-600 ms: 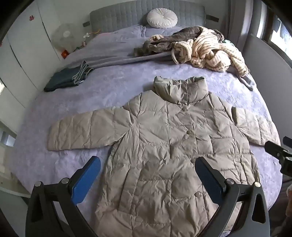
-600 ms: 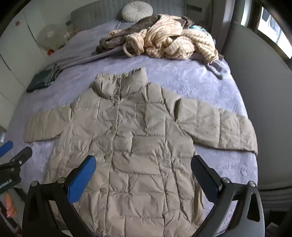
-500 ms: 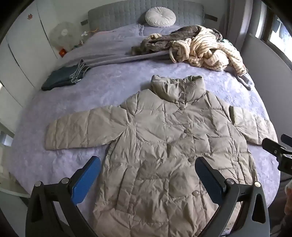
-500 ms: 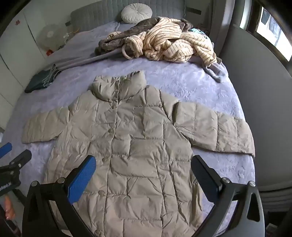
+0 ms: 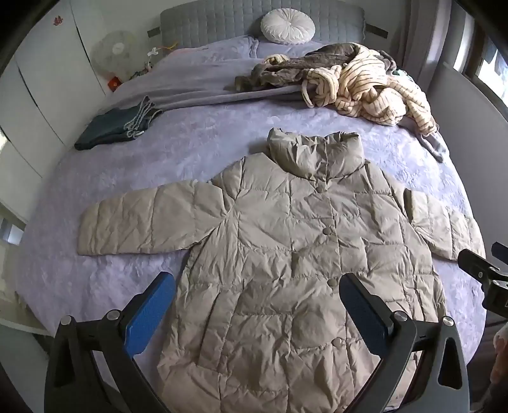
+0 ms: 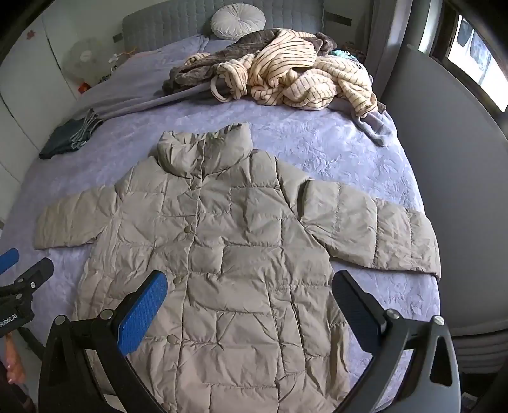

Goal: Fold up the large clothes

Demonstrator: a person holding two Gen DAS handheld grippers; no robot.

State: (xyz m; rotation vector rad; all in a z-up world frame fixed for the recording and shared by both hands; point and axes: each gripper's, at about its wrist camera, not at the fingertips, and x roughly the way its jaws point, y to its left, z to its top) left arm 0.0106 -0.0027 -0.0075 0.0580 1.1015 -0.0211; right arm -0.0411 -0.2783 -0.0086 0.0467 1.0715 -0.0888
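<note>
A beige quilted puffer coat (image 5: 285, 241) lies flat, front up and buttoned, on the lilac bed (image 5: 197, 149), both sleeves spread out sideways. It also shows in the right wrist view (image 6: 222, 241). My left gripper (image 5: 257, 301) is open and empty, held above the coat's lower left part. My right gripper (image 6: 249, 301) is open and empty, above the coat's lower right part. The right gripper's tip shows at the right edge of the left wrist view (image 5: 482, 270). The left gripper's tip shows at the left edge of the right wrist view (image 6: 25, 279).
A heap of striped cream and brown clothes (image 5: 358, 79) lies at the head of the bed, right side. Folded dark jeans (image 5: 117, 127) lie at the left edge. A round white cushion (image 5: 287, 25) leans on the grey headboard. White wardrobes stand left, a grey wall (image 6: 451, 159) right.
Both grippers have pulled back and up a little, so more of the coat's hem and the bed shows. The coat has not moved. Both stay open.
</note>
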